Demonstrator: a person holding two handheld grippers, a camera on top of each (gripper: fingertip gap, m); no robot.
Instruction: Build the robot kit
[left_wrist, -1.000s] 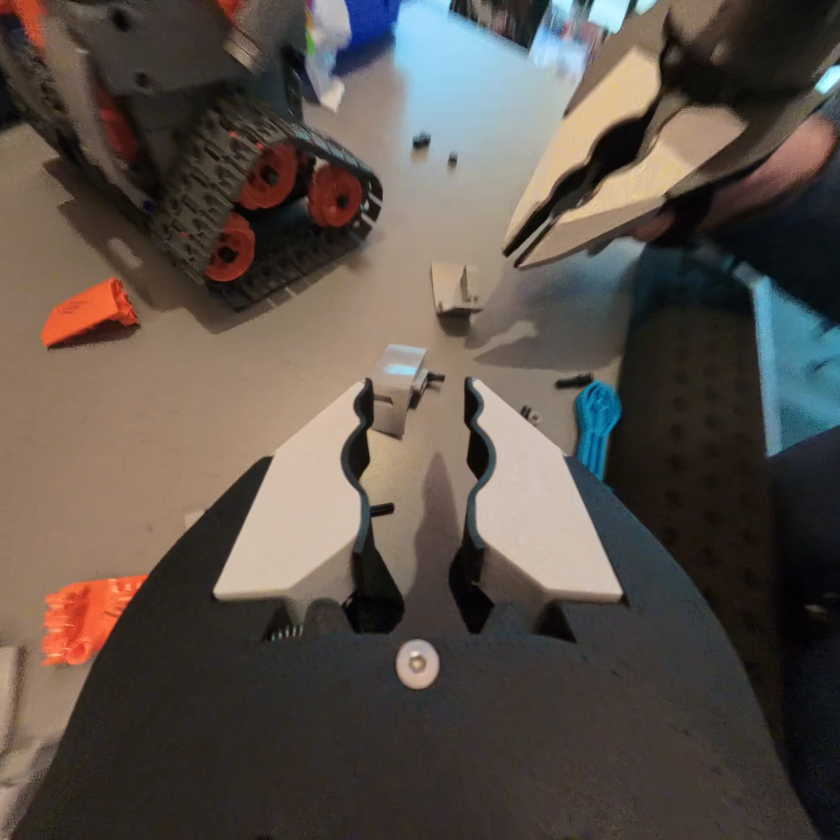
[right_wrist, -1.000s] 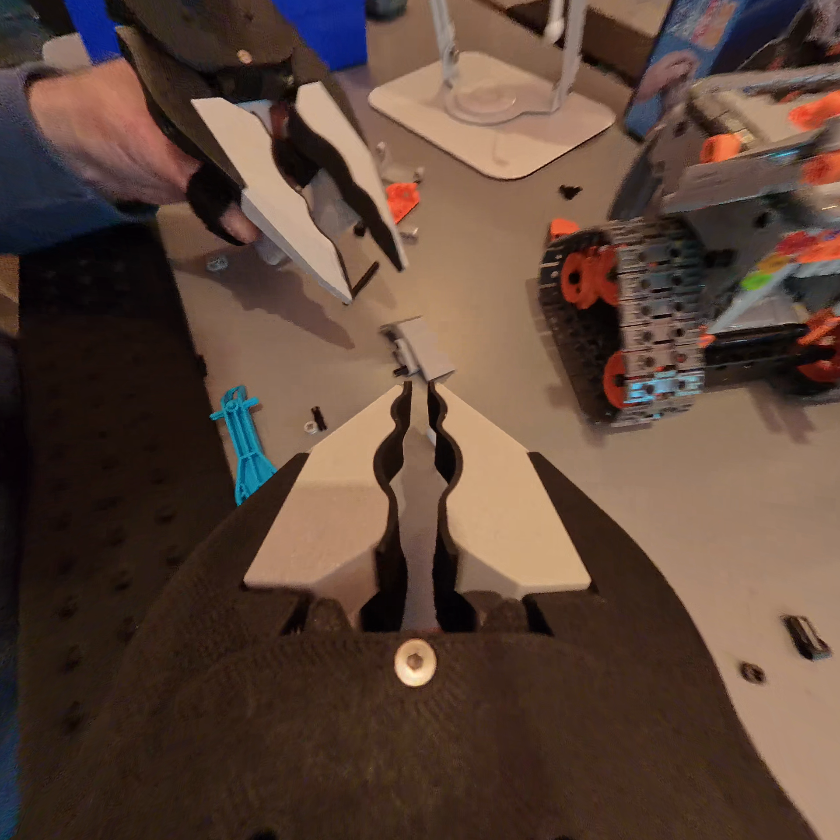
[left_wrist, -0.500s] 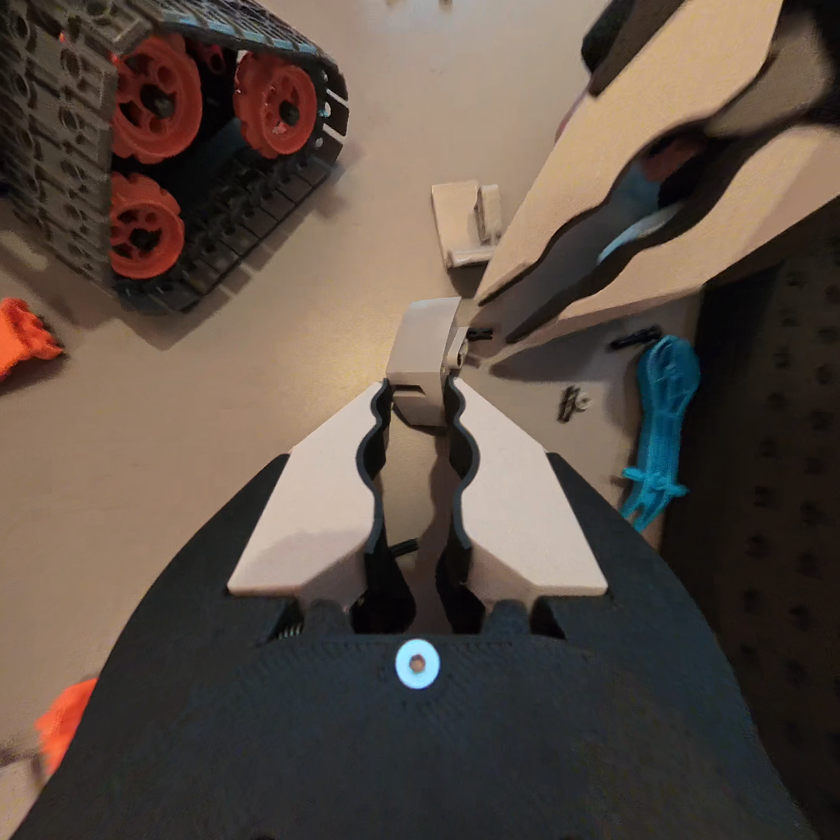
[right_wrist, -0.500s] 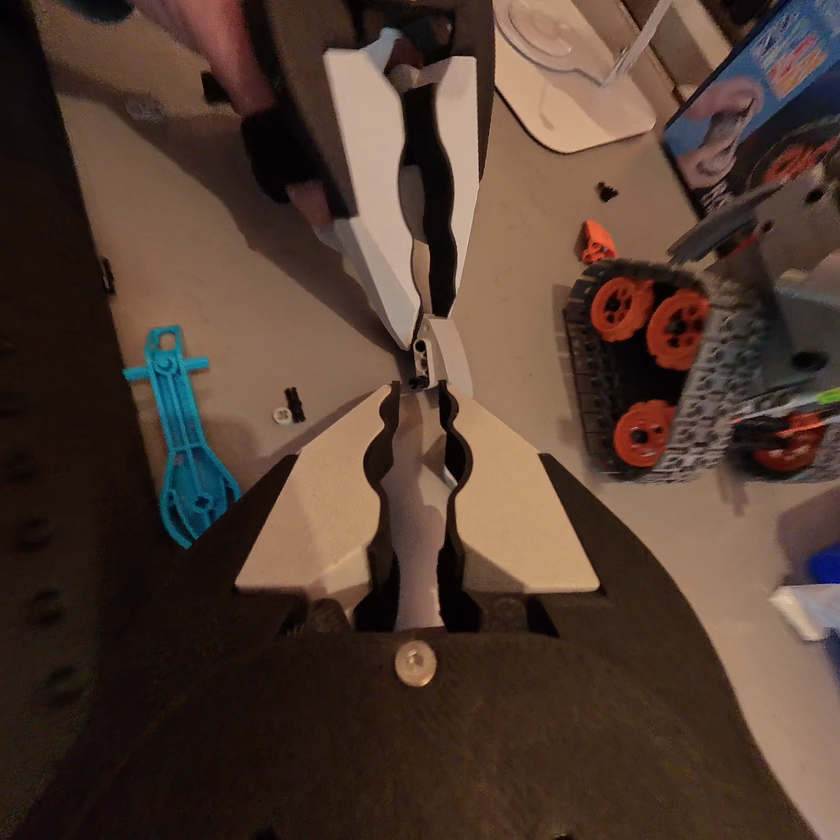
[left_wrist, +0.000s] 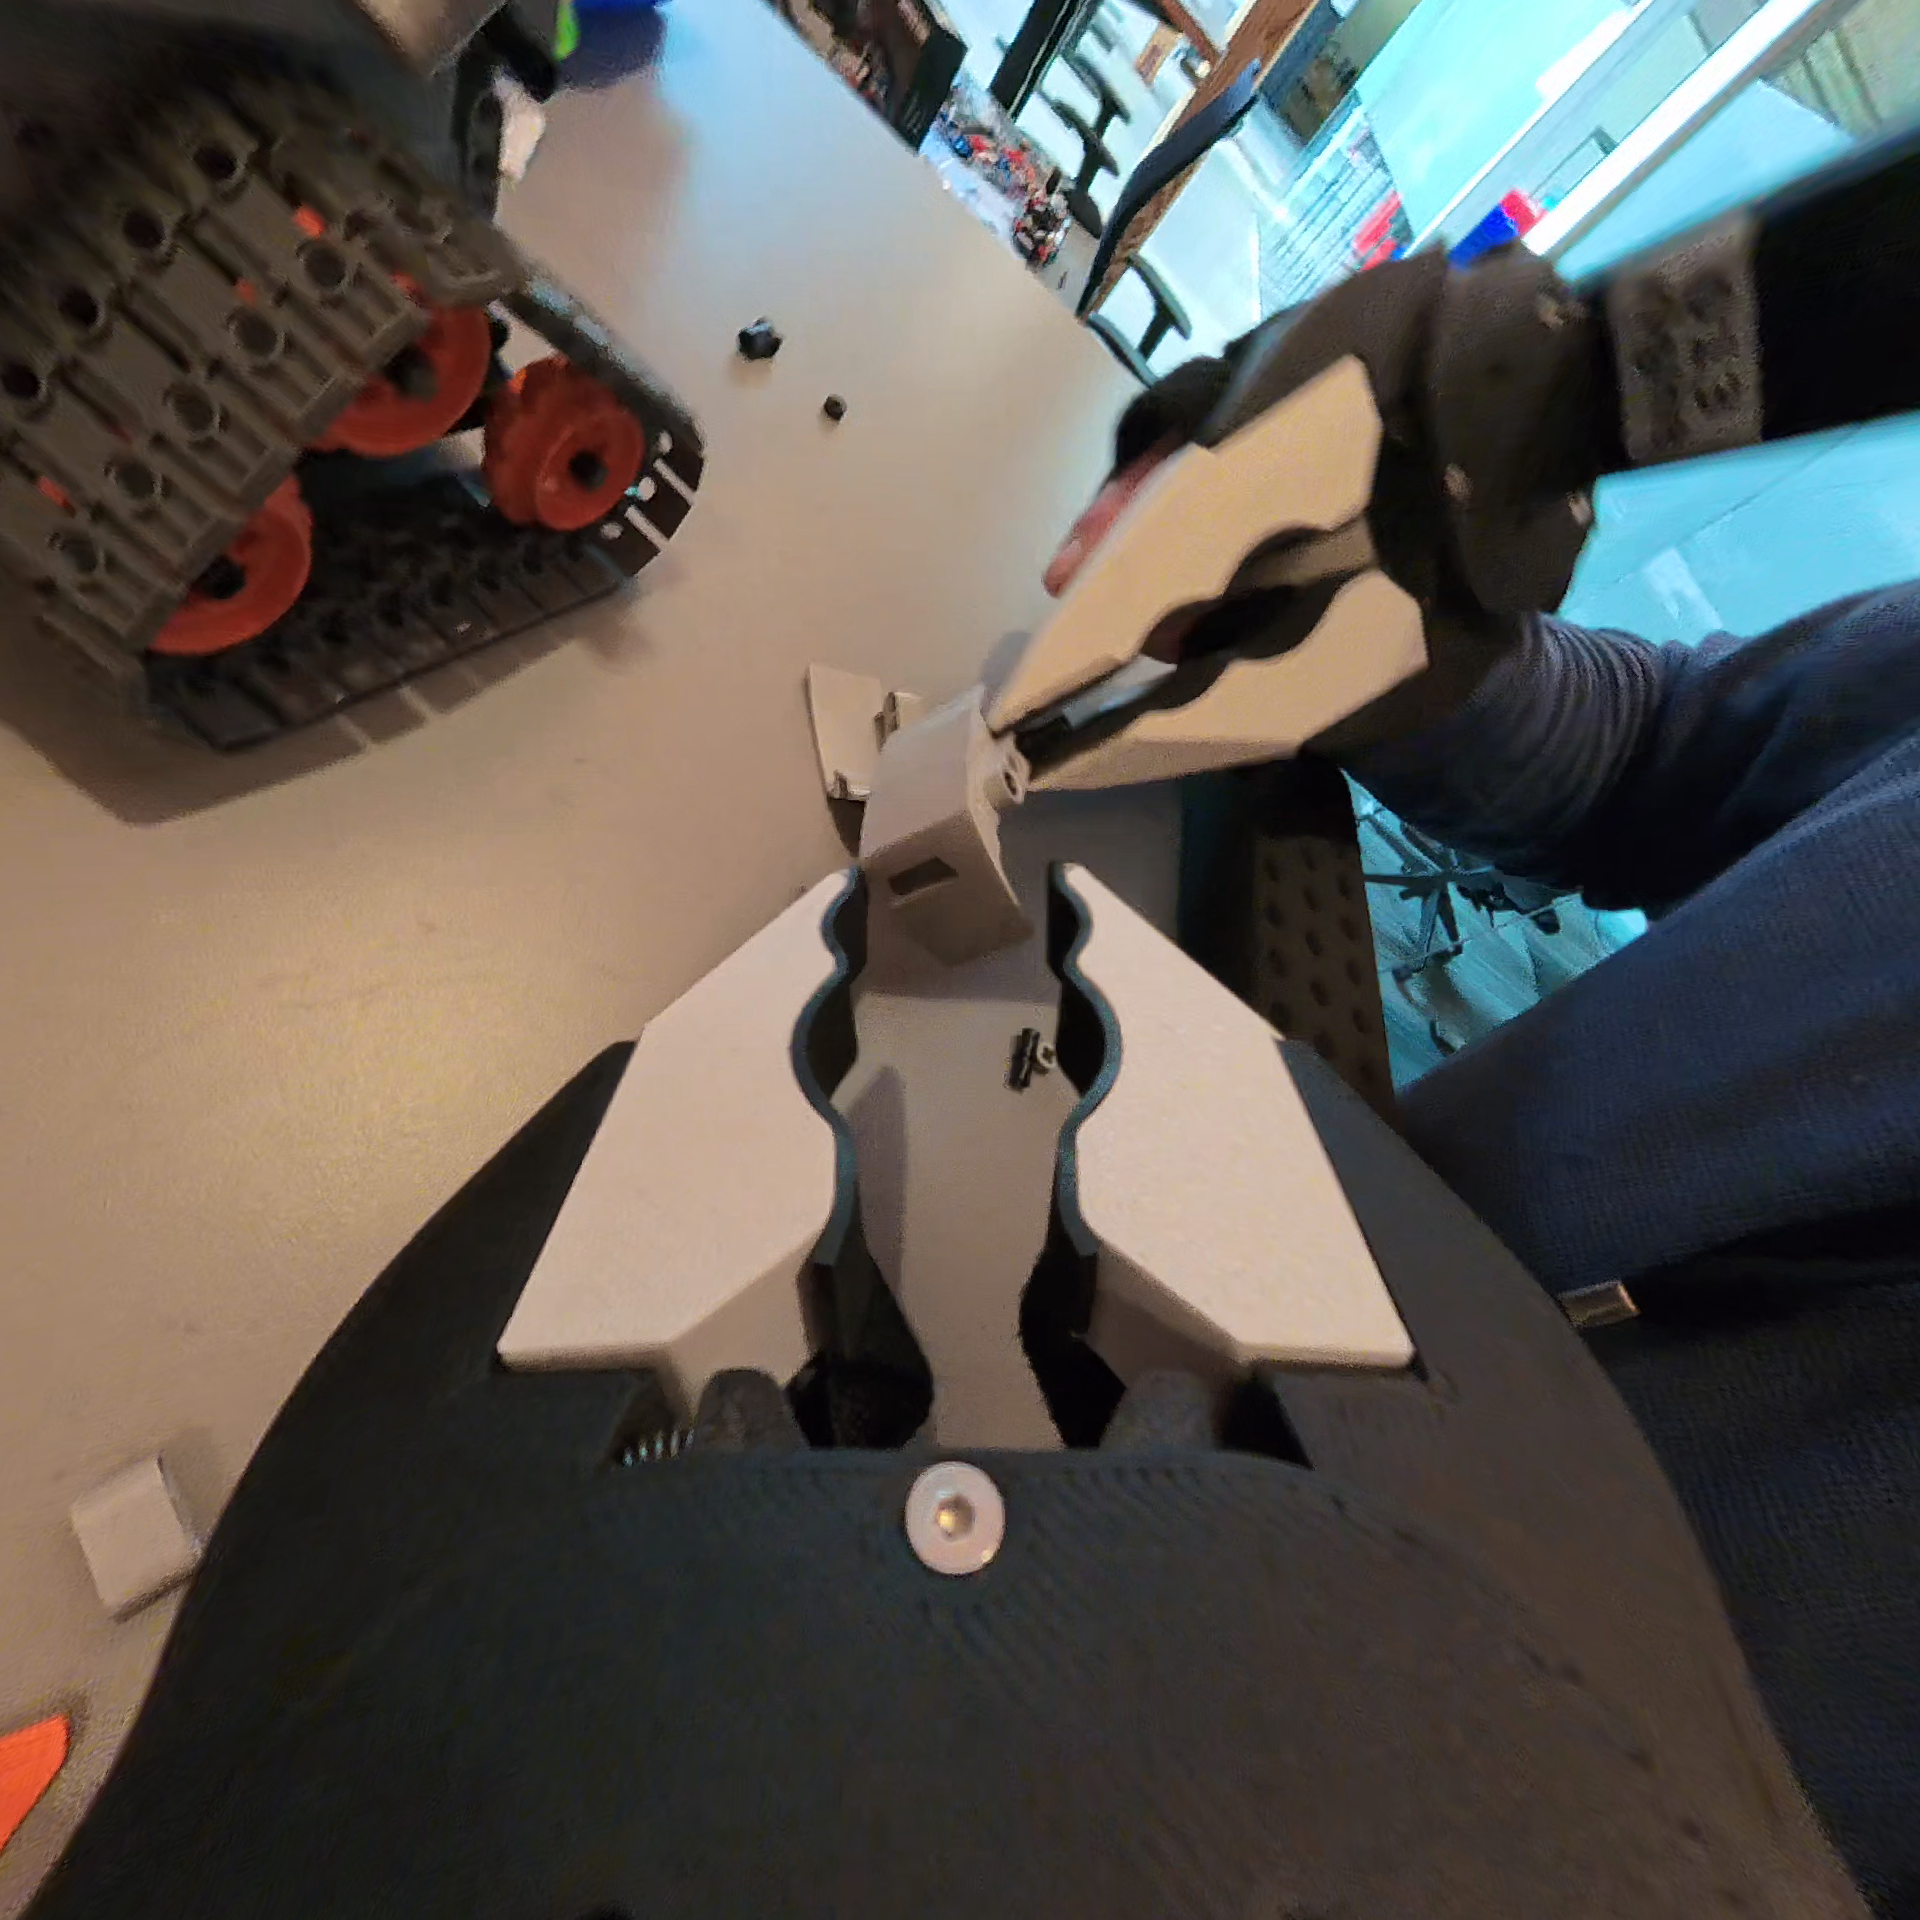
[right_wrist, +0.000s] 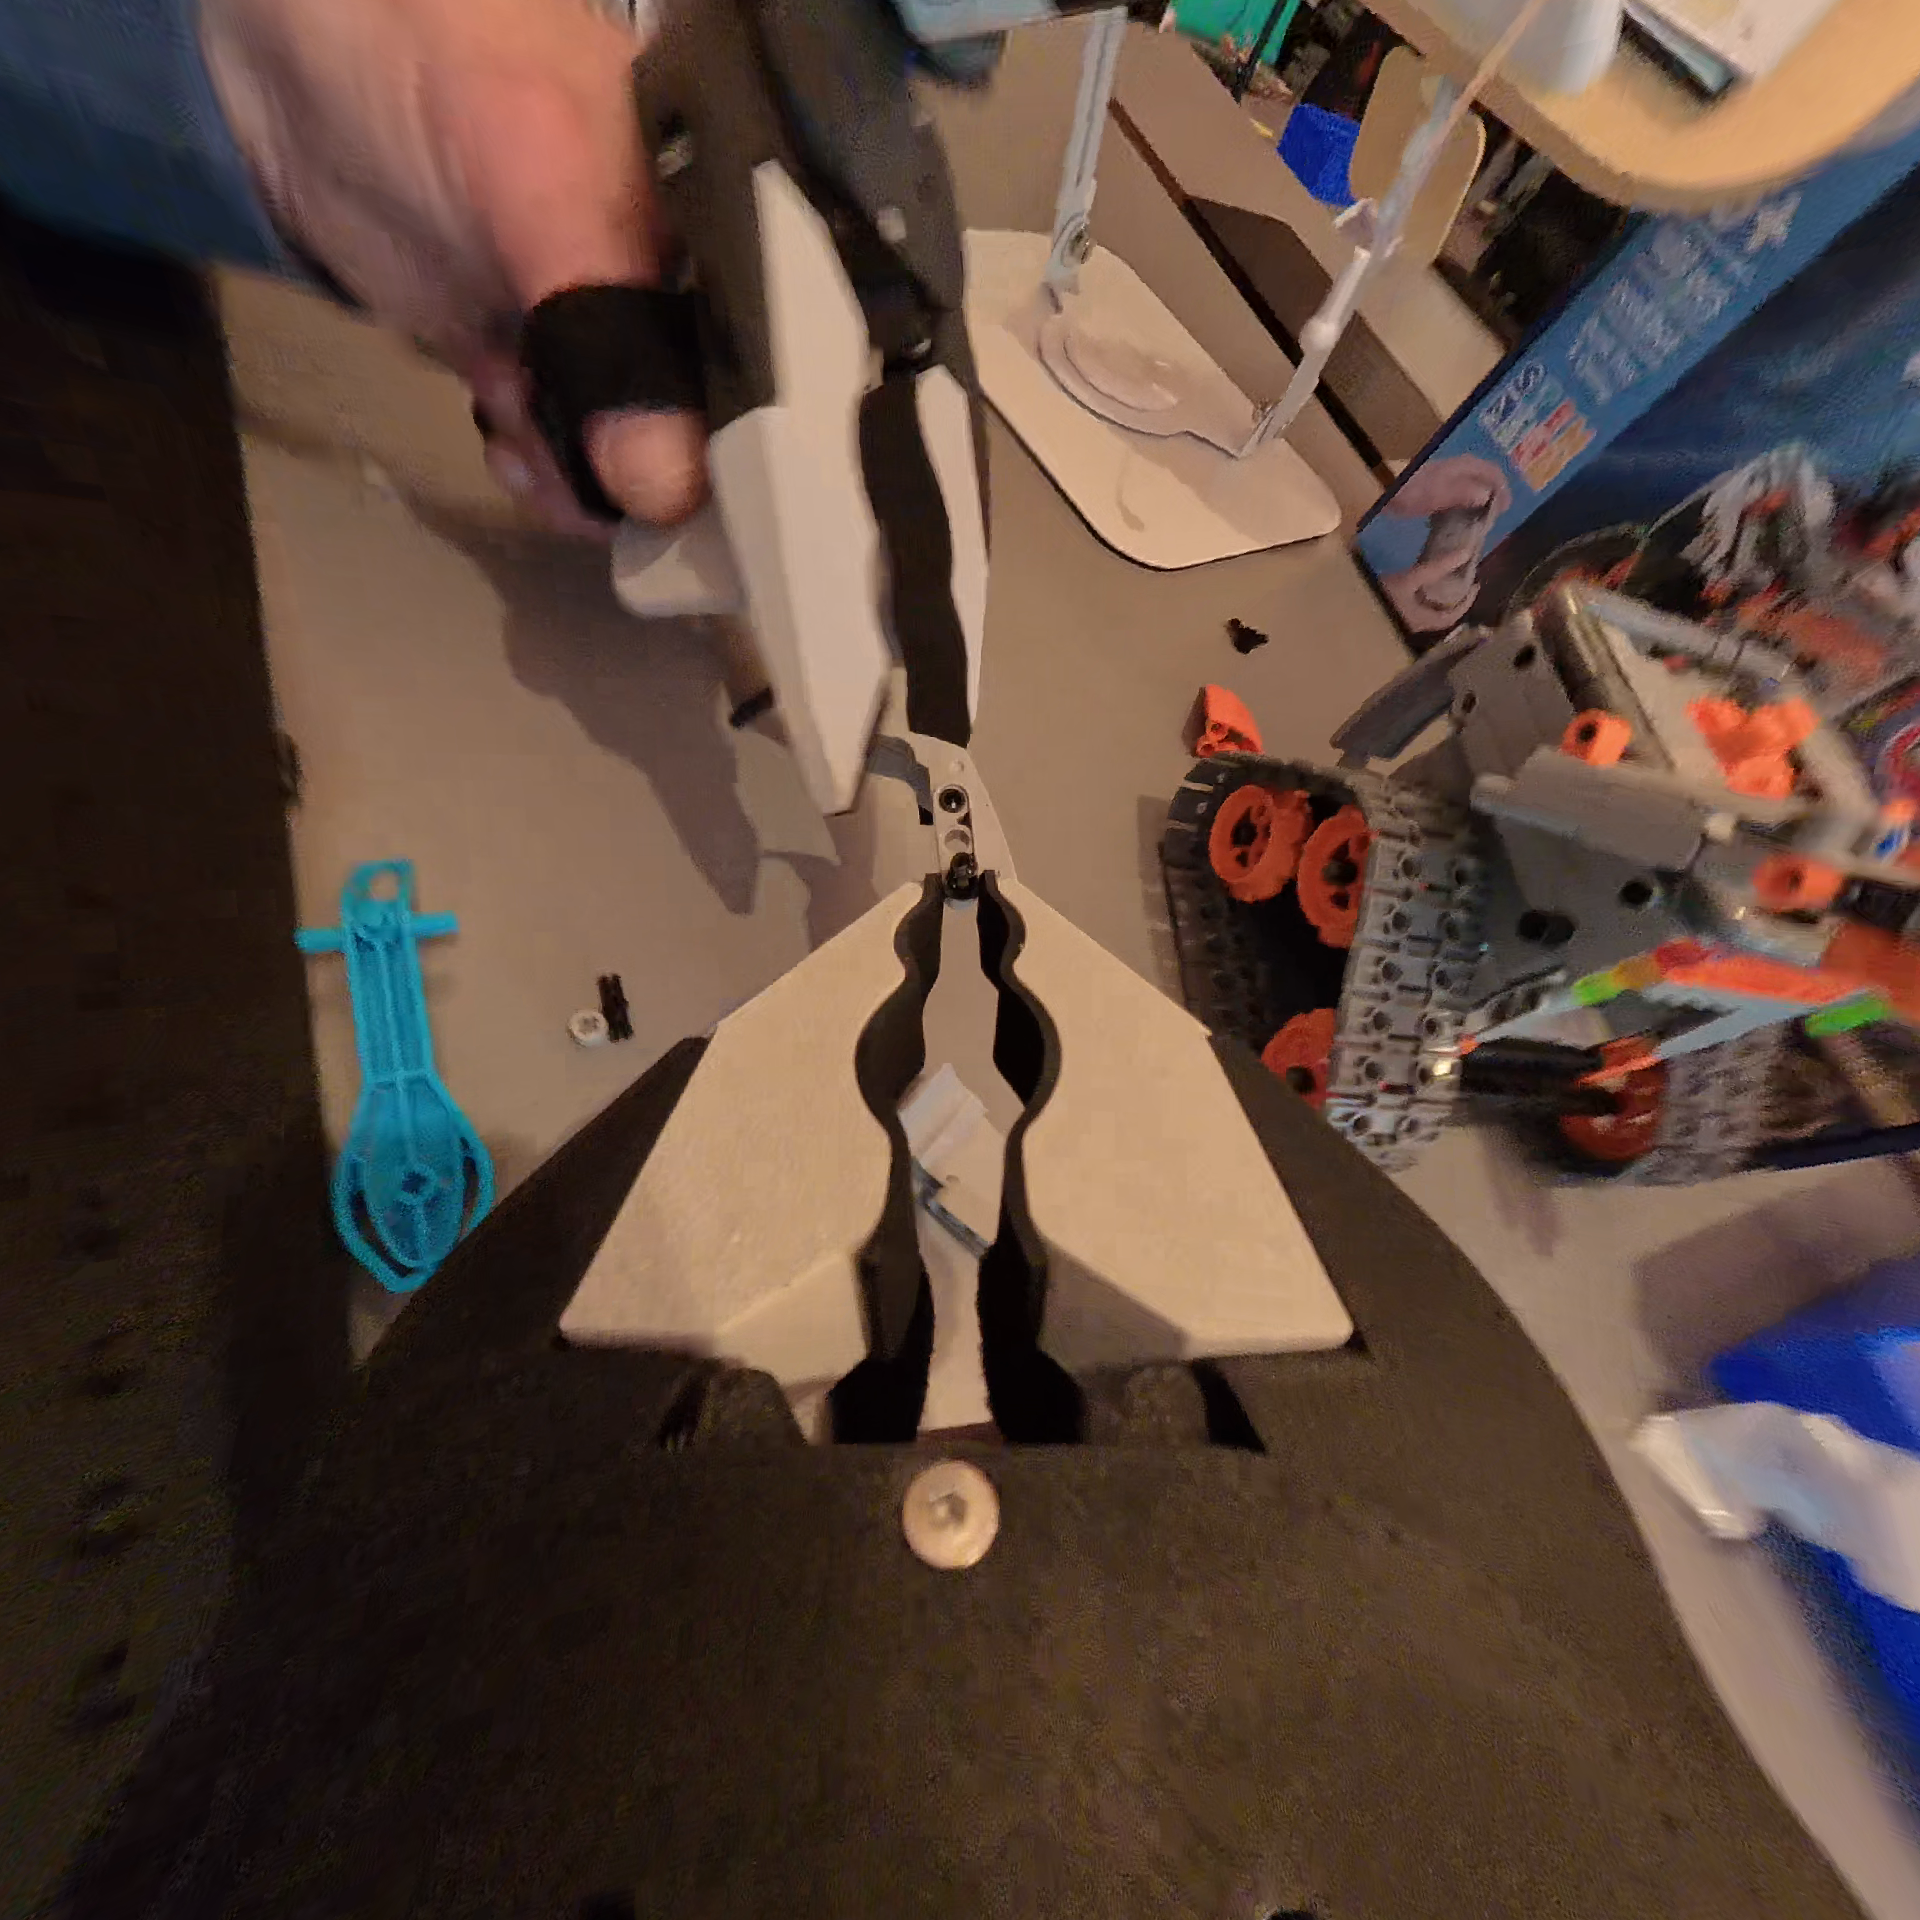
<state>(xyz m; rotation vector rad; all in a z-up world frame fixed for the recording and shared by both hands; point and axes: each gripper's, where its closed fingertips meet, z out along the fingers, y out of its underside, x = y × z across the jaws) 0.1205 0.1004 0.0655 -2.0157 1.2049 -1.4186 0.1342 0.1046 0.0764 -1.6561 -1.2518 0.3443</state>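
Observation:
A small grey block (left_wrist: 935, 821) with a black pin at its far end hangs tilted above the grey table (left_wrist: 416, 987). My right gripper (right_wrist: 961, 888) is shut on that pin, and the block (right_wrist: 954, 821) sticks out beyond its tips. In the left wrist view the right gripper (left_wrist: 1013, 753) comes in from the right, held by a hand. My left gripper (left_wrist: 954, 888) is open, and the block's near end lies between its fingertips. In the right wrist view the left gripper (right_wrist: 920, 748) points down at the block from above.
A grey tracked model with orange wheels (left_wrist: 312, 468) stands at the left, and on the right in the right wrist view (right_wrist: 1455, 987). A flat grey part (left_wrist: 836, 727), loose black pins (left_wrist: 758, 338), a teal tool (right_wrist: 400, 1081), a white stand base (right_wrist: 1143, 436) and a blue box (right_wrist: 1662, 416) lie around. The tips of both grippers are at nearly the same place. About 30 cm separates my left fingertips from the white stand base (right_wrist: 1143, 436).
The block lay on the table, then my left gripper shut on it. Now the left has opened, and the right has shut on the pin and holds the block tilted.

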